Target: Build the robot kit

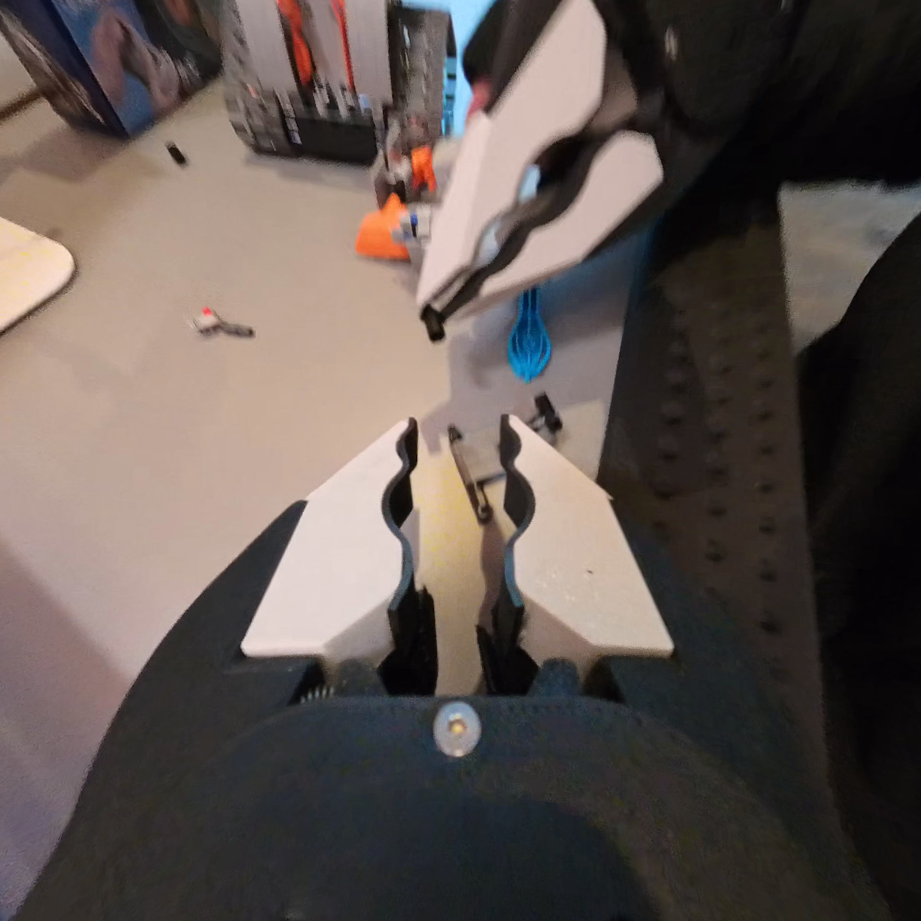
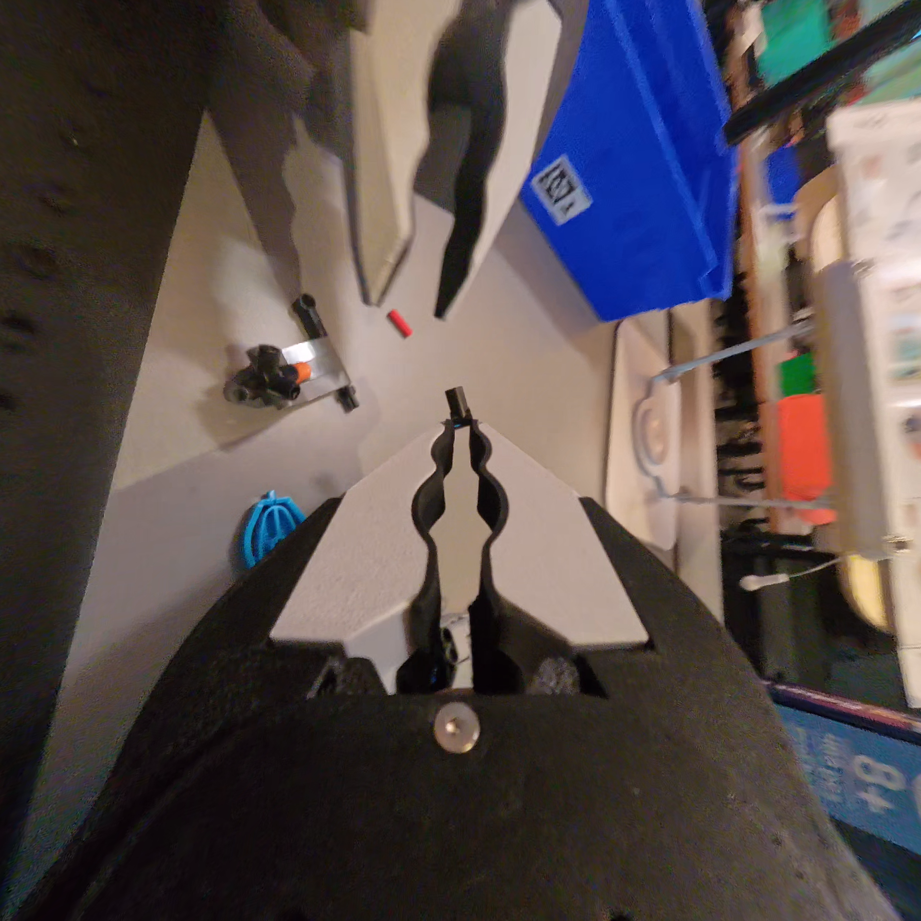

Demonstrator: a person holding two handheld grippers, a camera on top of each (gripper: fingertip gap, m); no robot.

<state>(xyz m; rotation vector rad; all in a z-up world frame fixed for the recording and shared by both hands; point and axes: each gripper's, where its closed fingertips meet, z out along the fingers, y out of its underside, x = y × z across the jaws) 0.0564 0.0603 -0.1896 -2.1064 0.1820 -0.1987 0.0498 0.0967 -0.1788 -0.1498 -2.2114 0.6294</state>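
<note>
The right tongs are gripping a small black cylindrical pin at their very tips; the pin is projecting forward at frame centre, above the pale bench. The left tongs are standing open, holding nothing, with a thin dark rod lying on the bench between their fingers. A red peg is lying just beyond the pin. A grey-and-black assembly with an orange part is sitting at left centre, a blue ribbed piece lower left, and a blue bin upper right
</note>
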